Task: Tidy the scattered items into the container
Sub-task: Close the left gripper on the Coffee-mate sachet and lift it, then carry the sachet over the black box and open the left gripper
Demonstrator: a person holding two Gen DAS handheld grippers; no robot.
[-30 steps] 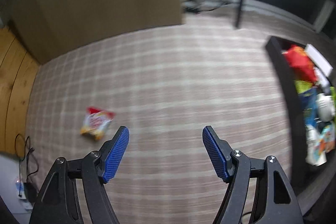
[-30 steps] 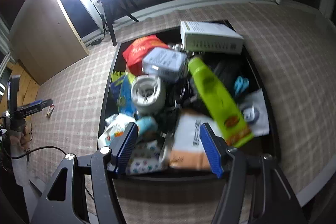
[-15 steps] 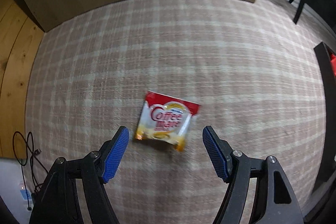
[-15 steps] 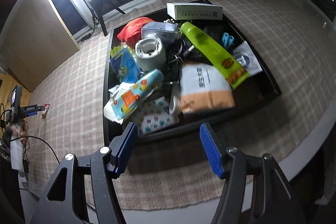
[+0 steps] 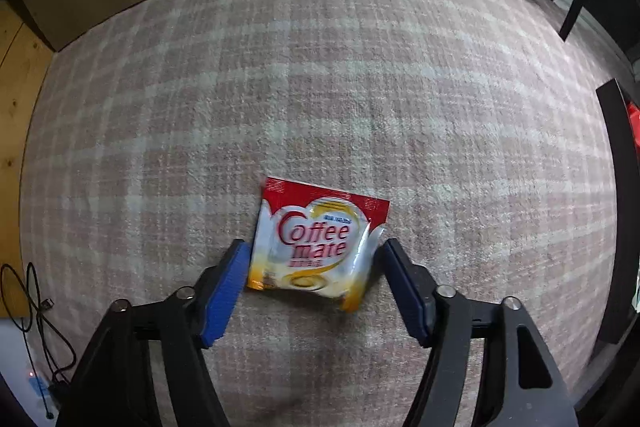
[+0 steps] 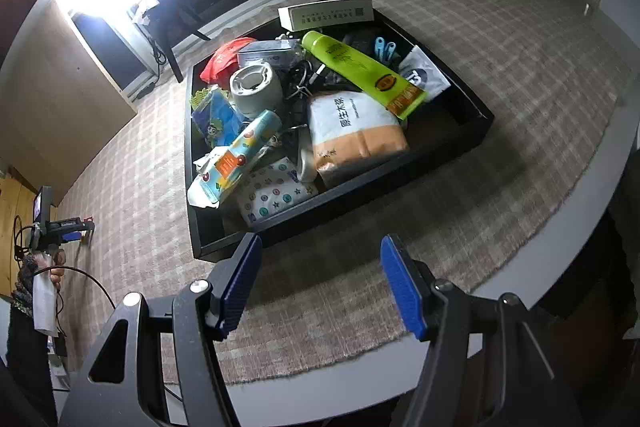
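Last loose sachet lined up for pickup.

Left wrist: my left tool (image 5: 314, 263) is spread wide around the sachet (image 5: 318, 245), which lies flat on the worktop cloth (image 5: 320, 87); next I'd squeeze, then lift. Right wrist: my right tool (image 6: 320, 273) hangs released and empty, just short of the crowded tray (image 6: 472, 125).
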